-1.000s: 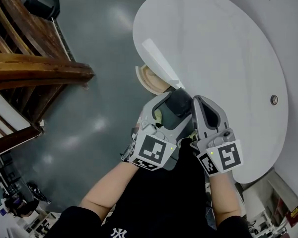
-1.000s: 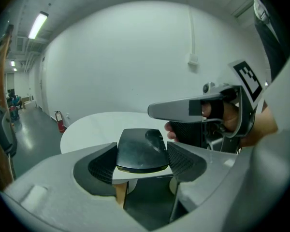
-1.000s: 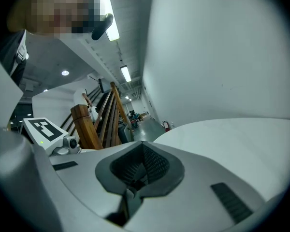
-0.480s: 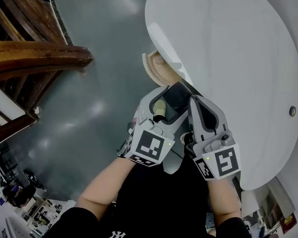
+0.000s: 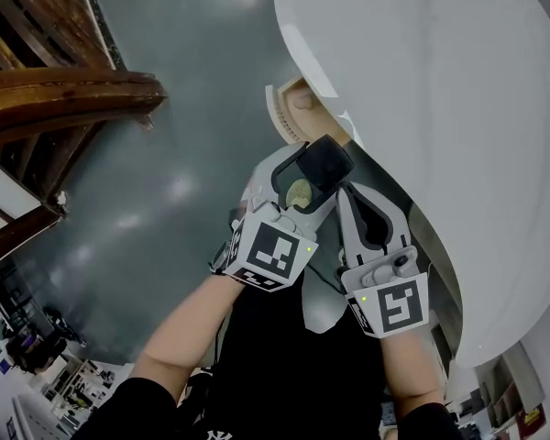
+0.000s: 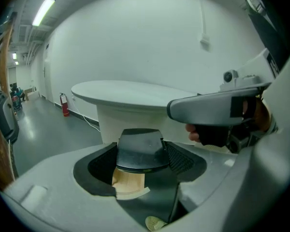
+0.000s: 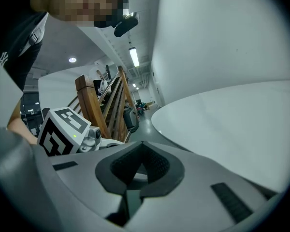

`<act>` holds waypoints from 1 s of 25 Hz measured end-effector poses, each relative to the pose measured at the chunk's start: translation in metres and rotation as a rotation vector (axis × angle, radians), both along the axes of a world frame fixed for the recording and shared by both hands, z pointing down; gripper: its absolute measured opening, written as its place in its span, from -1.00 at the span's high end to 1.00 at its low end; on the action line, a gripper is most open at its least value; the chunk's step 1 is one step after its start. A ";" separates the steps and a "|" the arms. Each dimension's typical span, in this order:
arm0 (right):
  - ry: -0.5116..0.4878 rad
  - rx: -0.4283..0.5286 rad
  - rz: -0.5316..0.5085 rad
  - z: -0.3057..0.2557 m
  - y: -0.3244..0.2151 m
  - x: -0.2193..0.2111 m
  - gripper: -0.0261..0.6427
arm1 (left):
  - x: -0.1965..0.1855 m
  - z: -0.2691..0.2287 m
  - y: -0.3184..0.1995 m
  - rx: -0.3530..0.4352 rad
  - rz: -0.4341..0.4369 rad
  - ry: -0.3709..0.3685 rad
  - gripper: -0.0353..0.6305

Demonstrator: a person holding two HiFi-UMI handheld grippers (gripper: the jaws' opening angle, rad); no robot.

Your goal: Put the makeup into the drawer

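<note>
In the head view my left gripper (image 5: 313, 170) is shut on a black makeup compact (image 5: 326, 163), holding it just below the pale wooden drawer (image 5: 290, 110) that juts from under the round white table (image 5: 422, 71). The left gripper view shows the compact (image 6: 141, 151) clamped between the dark pads, with the wooden drawer (image 6: 128, 182) visible behind and below it. My right gripper (image 5: 350, 198) hangs close beside the left one, under the table's edge. In the right gripper view its pads (image 7: 154, 164) meet with nothing between them.
A dark wooden staircase railing (image 5: 64, 99) stands to the left across the glossy grey floor (image 5: 165, 200). The table top (image 7: 232, 115) overhangs the drawer and the right gripper. A white wall (image 6: 135, 42) stands behind the table.
Both grippers have risen towards the table edge, and the compact has come closer to the wooden drawer. The left gripper keeps its hold.
</note>
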State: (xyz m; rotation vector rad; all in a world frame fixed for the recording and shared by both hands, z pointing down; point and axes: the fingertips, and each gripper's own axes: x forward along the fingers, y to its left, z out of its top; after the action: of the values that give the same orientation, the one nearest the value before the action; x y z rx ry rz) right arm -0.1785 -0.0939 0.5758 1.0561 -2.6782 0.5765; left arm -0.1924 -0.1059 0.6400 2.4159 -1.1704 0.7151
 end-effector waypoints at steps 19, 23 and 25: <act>0.072 0.044 0.030 0.133 -0.021 0.001 0.88 | 0.002 0.147 -0.025 -0.026 0.132 -0.093 -0.09; 0.075 0.038 0.052 0.150 -0.021 0.007 0.88 | 0.006 0.172 -0.034 -0.029 0.185 -0.130 -0.09; 0.078 0.038 0.059 0.158 -0.022 0.011 0.88 | 0.008 0.181 -0.039 -0.029 0.198 -0.142 -0.09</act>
State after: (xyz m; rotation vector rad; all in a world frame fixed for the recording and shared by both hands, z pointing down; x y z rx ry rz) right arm -0.1677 -0.1160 0.7337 1.1472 -2.6084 0.4858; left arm -0.1848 -0.1446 0.8207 2.5151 -0.9719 0.9719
